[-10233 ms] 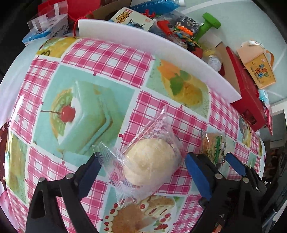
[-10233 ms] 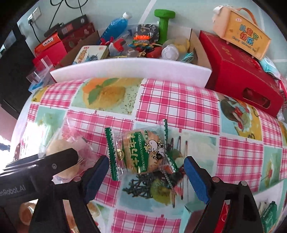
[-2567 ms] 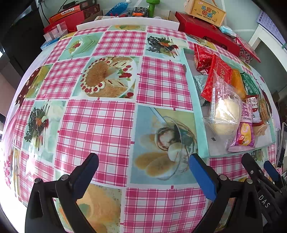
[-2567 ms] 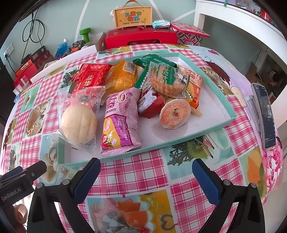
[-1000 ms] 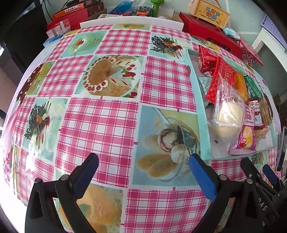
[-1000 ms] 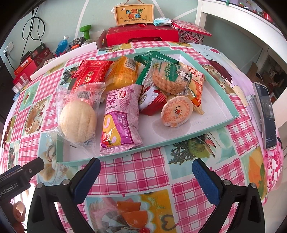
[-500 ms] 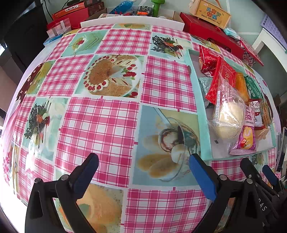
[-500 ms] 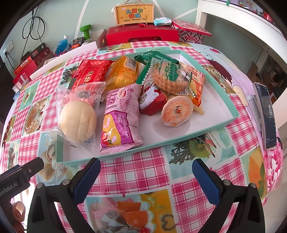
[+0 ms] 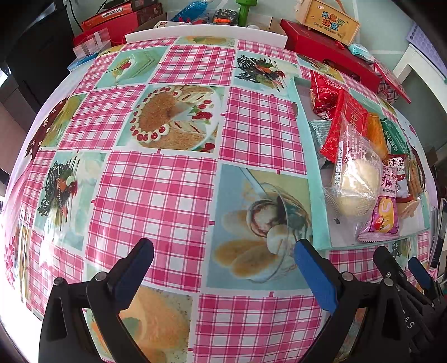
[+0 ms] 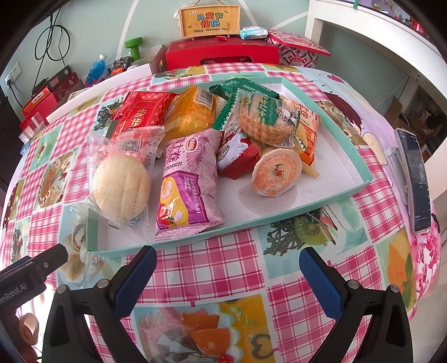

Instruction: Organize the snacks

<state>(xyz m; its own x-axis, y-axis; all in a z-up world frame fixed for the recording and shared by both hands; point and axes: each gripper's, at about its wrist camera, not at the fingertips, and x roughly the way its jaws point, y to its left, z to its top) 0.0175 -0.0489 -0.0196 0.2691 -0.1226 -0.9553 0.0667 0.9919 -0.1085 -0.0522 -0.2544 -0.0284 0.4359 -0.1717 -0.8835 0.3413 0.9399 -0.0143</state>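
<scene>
A teal-rimmed tray point(image 10: 360, 183) on the checked tablecloth holds several snacks: a round bun in clear wrap point(image 10: 121, 183), a purple roll-cake pack point(image 10: 187, 184), a green cookie pack point(image 10: 265, 118), an orange-lidded cup point(image 10: 276, 171), and red and orange packs behind. The right gripper point(image 10: 227, 275) hangs open just in front of the tray's near wall, holding nothing. Over bare tablecloth left of the tray point(image 9: 317, 195), the left gripper point(image 9: 223, 265) is open too and empty. In that view the bun point(image 9: 356, 187) leans at the tray's near end.
A phone point(image 10: 416, 178) lies near the table's right edge. Red gift boxes point(image 10: 220, 54), a yellow sign box point(image 10: 209, 21), a white foam board point(image 9: 204, 30) and a carton of bottles and toys stand behind the table. A white shelf is at the right.
Ten seconds ago the bun and the cookie pack lay on the cloth between open fingers; both now rest in the tray. Over the last second, nothing has visibly moved.
</scene>
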